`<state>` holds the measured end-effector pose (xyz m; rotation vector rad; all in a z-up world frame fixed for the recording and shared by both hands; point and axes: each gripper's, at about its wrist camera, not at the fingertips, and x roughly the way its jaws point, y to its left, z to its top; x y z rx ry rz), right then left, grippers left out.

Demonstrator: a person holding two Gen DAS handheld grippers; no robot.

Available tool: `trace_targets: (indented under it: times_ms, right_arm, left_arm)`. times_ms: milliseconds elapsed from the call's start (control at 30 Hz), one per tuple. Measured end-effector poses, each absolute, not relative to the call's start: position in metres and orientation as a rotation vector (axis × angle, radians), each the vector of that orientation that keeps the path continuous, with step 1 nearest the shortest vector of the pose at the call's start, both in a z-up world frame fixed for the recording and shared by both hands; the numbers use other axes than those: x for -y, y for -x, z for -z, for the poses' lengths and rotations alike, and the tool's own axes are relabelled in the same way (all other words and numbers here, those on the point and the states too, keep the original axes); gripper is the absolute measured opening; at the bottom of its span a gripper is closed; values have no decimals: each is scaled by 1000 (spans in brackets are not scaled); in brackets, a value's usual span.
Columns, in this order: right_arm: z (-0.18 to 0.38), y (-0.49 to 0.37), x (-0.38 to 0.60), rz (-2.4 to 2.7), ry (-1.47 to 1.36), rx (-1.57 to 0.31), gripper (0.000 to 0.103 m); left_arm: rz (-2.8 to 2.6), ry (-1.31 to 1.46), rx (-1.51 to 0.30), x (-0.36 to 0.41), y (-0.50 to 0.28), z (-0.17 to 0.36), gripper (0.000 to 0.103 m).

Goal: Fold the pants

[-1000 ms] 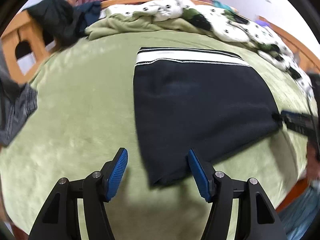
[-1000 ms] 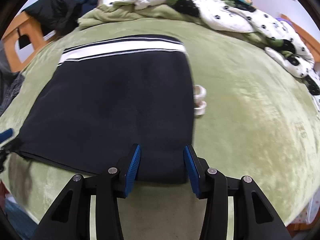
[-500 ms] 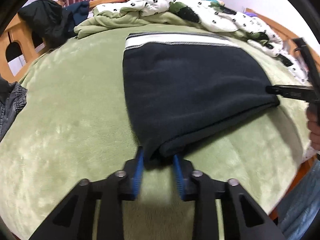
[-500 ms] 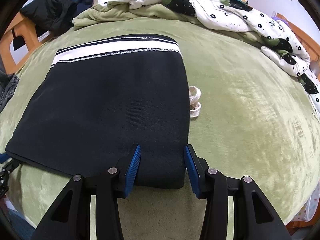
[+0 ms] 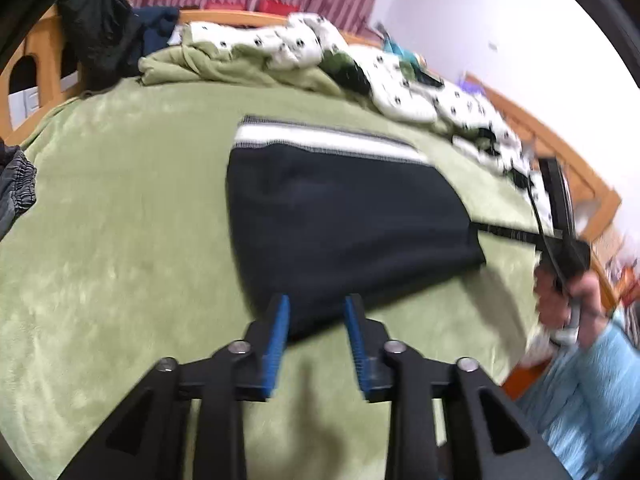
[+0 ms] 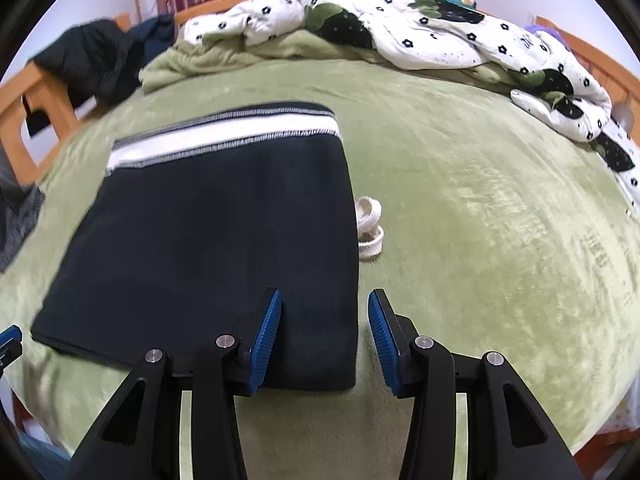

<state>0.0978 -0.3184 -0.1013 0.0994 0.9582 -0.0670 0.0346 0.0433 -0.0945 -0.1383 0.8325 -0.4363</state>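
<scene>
My left view is motion-blurred, smearing the pants' (image 5: 340, 224) waistband. At nine o'clock in my right view, my left gripper (image 6: 9, 344) is cut off, its grip unreadable there.

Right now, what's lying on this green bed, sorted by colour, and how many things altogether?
Black with a white band: 1, the folded pants
Cream: 1, the small band beside them
White with black flowers: 1, the quilt
Green: 1, the bunched blanket
Dark: 1, the jacket on the wooden frame
Total: 5
</scene>
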Motion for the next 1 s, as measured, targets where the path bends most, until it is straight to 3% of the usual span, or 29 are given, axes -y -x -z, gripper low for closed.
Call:
trace_targets:
  times_ms: [267, 400, 467, 767, 867, 1000]
  right_arm:
    - [122, -94, 308, 60, -63, -1016, 45]
    - [117, -87, 312, 63, -83, -1029, 45]
    - [110, -81, 313, 76, -84, -1021, 45]
    - [44, -33, 308, 31, -138, -869, 45]
    - [25, -17, 305, 28, -127, -834, 51]
    - [8, 3, 299, 28, -117, -807, 56]
  left_arm:
    - [276, 118, -960, -1, -82, 133, 30]
    - [239, 56, -959, 23, -70, 134, 43]
    - [246, 10, -966, 33, -62, 131, 44]
    - [261, 57, -937, 20, -24, 79, 45]
    - [247, 104, -908, 14, -16, 54, 45]
    - [204, 98, -852, 12, 2, 25, 59]
